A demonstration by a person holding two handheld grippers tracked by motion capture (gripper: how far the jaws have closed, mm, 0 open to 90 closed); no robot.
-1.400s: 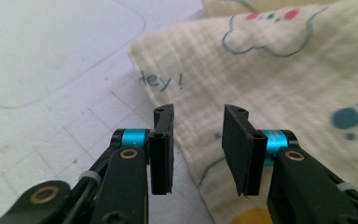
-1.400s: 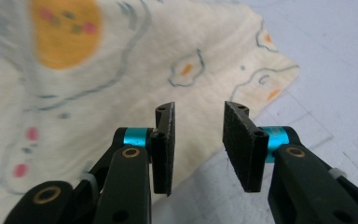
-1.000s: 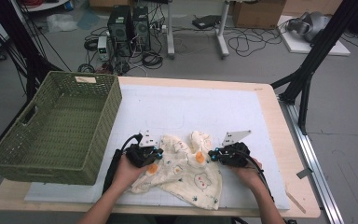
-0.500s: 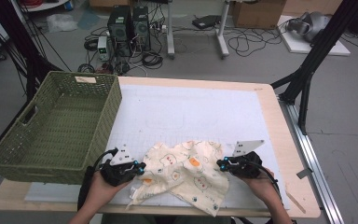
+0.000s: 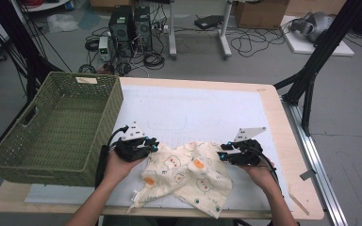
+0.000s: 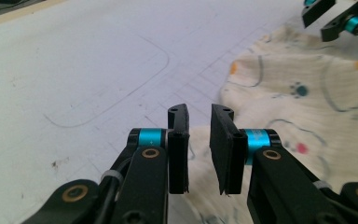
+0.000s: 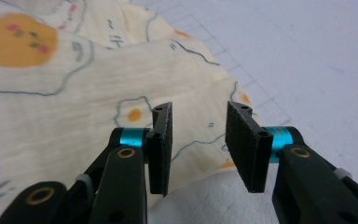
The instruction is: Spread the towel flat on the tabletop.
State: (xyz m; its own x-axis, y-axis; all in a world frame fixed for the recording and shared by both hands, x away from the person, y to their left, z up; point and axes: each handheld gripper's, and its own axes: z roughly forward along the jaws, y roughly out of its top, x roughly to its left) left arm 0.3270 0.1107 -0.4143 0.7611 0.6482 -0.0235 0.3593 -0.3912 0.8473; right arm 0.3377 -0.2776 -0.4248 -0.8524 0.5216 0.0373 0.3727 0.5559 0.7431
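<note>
- Your left gripper (image 5: 153, 147) has its jaws apart with a narrow gap. They have just been opening, and nothing sits between the pads. In the left gripper view (image 6: 199, 149) the gap frames bare mat and the cloth's edge.
- Your right gripper (image 5: 222, 157) also has its jaws apart, a little wider than the left pair. They have just been opening too, with no fabric pinched. In the right gripper view (image 7: 199, 149) the cloth lies under and behind the pads, not pressed by them.
- The cloth (image 5: 188, 176) is cream with small animal prints and orange blobs. It lies spread and rumpled on the mat between your two grippers, its left edge just beside the left jaws and its right edge just beside the right jaws.
- Seen from your left gripper, the cloth (image 6: 303, 102) fills the 1 to 4 o'clock side, and the other gripper's tips show at about 1 o'clock, at the cloth's far edge.
- Seen from your right gripper, the cloth (image 7: 74, 93) spreads from 9 to 12 o'clock, with bare mat from 1 to 3 o'clock.
- The white mat (image 5: 193, 108) covers most of the wooden table (image 5: 287, 141). From the cloth, the open stretch of mat lies at 12 o'clock.
- The green woven basket (image 5: 52, 132) stands at the cloth's 9 to 10 o'clock, on the table's left edge — just beside your left hand (image 5: 115, 167).
- Your right hand (image 5: 259, 172) sits at the cloth's 3 o'clock.
</note>
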